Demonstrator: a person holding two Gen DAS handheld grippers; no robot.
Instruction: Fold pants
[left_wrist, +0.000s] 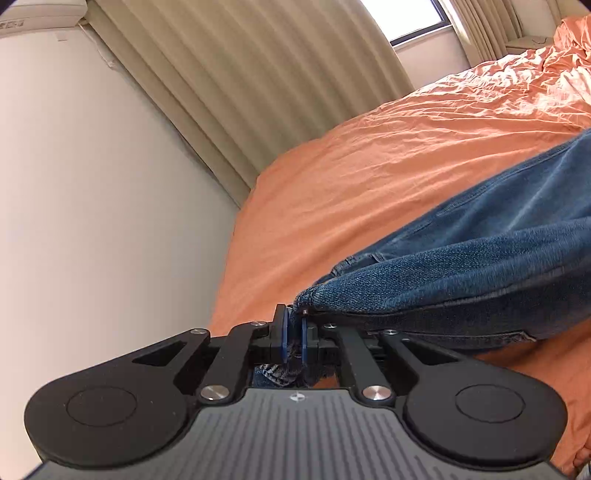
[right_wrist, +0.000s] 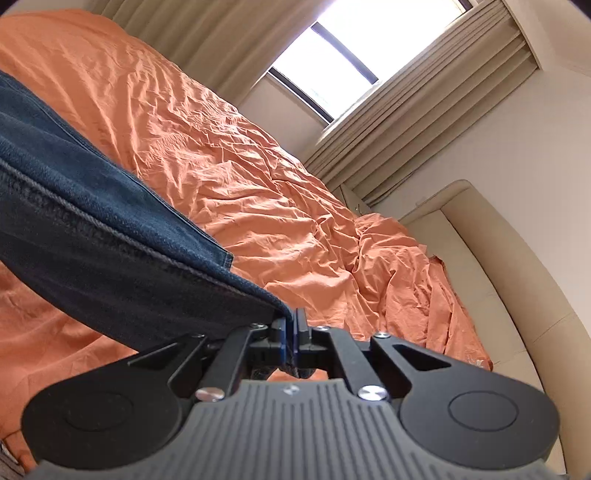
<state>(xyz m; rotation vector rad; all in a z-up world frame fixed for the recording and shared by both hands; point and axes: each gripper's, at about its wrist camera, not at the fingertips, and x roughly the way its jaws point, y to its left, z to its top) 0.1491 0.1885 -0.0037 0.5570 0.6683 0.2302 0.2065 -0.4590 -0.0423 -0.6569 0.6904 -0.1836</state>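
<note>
Looking down the left wrist camera first, we have the left gripper (left_wrist: 294, 326) clenched tight on a corner of the blue jeans (left_wrist: 480, 266), a tuft of denim poking out behind the blue pads (left_wrist: 283, 334). From that pinched corner the jeans run off to the right edge of the picture, one thick band lifted clear while a flatter stretch beyond it, with a stitched seam, lies on the orange bedsheet (left_wrist: 369, 166). We see the sheet wrinkled and sunlit toward the far end of the bed. To the left stands a plain pale wall (left_wrist: 92, 184), with beige curtains (left_wrist: 258, 74) hanging beside it and a bright window (left_wrist: 406, 18) at the top.

Over to the right wrist camera, and we find the right gripper (right_wrist: 291, 334) also clamped shut on the denim, pads pressed together on a corner of the jeans (right_wrist: 92, 221). Here the cloth stretches away to the left, raised off the bedsheet (right_wrist: 258, 166) near the gripper, with a hemmed edge hanging down just beyond. We see the sheet heavily crumpled toward the right. A cream padded bed frame (right_wrist: 498, 277) curves along the right side, and the window (right_wrist: 332, 66) glares between curtains (right_wrist: 424, 103).
</note>
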